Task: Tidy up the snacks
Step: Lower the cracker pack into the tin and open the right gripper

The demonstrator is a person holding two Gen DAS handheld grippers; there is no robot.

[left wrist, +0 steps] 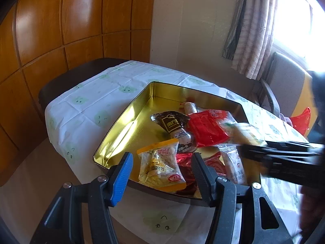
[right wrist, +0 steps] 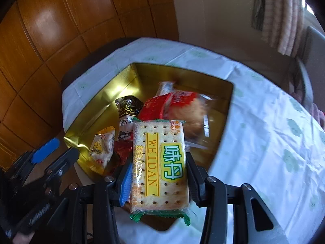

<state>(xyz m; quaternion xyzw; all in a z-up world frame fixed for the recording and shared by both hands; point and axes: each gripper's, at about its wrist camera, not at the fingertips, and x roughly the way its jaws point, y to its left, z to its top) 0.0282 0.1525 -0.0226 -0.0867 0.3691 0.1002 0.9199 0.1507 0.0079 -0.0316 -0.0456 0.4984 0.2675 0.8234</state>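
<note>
Right wrist: right gripper (right wrist: 158, 180) pinches cracker pack (right wrist: 159, 162) above gold tin (right wrist: 97, 101) (left gripper (left wrist: 162, 174) spread).

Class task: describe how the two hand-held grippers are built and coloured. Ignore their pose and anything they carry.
Both the left gripper and right gripper are black plastic frames with angular struts and silver screw heads. Each pair of jaws has ribbed inner faces: one blue pad, one black. No cables or sleeves show.
</note>
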